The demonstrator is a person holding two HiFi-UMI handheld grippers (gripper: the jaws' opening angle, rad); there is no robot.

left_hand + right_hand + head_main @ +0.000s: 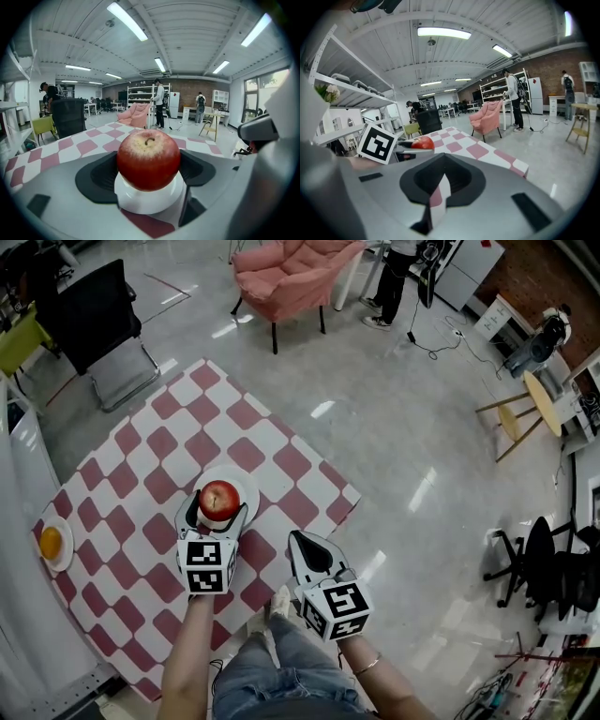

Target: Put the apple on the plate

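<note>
A red apple [219, 500] stands upright on a white plate [246, 486] on the red-and-white checked table [141, 465]. My left gripper [216, 512] has a jaw on each side of the apple and is shut on it. In the left gripper view the apple [148, 159] fills the gap between the dark pads [96, 176], with the plate [140, 199] under it. My right gripper [304, 542] hovers just off the table's near right edge, shut and holding nothing. In the right gripper view the apple [423, 143] shows at the left.
An orange [51, 543] lies on a small plate [64, 559] at the table's left edge. A black chair [94, 320] and a pink armchair [291, 273] stand beyond the table. A person [394, 282] stands at the far end of the room.
</note>
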